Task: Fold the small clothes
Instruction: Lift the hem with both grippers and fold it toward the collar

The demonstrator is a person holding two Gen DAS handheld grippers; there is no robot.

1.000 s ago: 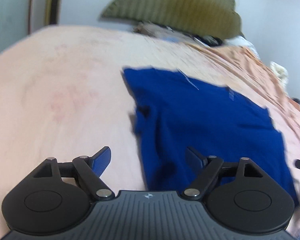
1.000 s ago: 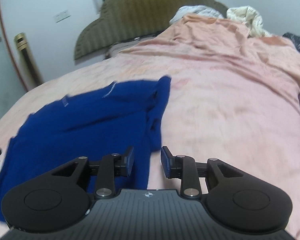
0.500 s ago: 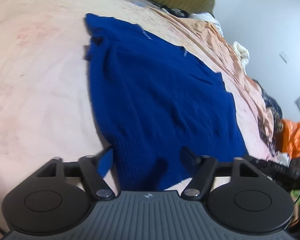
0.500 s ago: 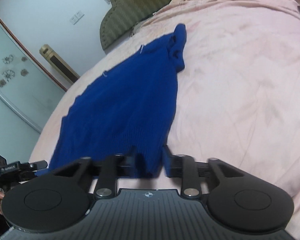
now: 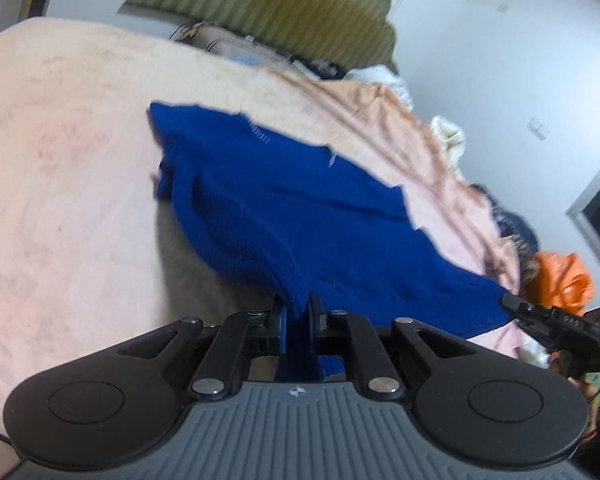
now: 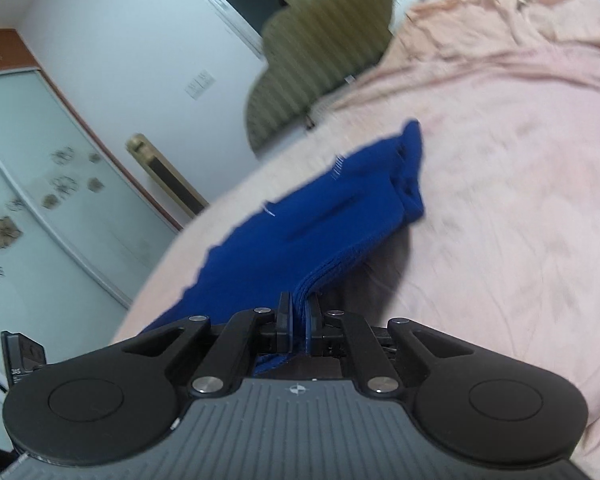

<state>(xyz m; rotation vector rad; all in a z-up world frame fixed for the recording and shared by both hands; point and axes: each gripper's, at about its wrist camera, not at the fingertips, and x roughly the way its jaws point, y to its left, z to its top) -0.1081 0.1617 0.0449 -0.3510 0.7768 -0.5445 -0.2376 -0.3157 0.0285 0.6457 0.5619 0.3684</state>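
Observation:
A dark blue knit garment [image 5: 300, 216] lies on a pink bed sheet [image 5: 60, 184], its near ribbed edge lifted off the sheet. My left gripper [image 5: 297, 307] is shut on the left corner of that edge. My right gripper [image 6: 299, 304] is shut on the other corner of the blue garment [image 6: 300, 232]; its tips also show at the right of the left wrist view [image 5: 512, 302]. The garment's far end, with a bunched sleeve [image 6: 412, 176], rests on the sheet.
A green padded headboard [image 5: 284, 4] stands at the far end of the bed. Rumpled pink bedding [image 6: 500, 40] and white cloth lie by it. An orange bag [image 5: 560, 280] sits off the bed's right side. A glass wardrobe door [image 6: 28, 200] stands to the left.
Both grippers dropped to the garment's near edge, closed on its two corners and lifted that edge off the sheet.

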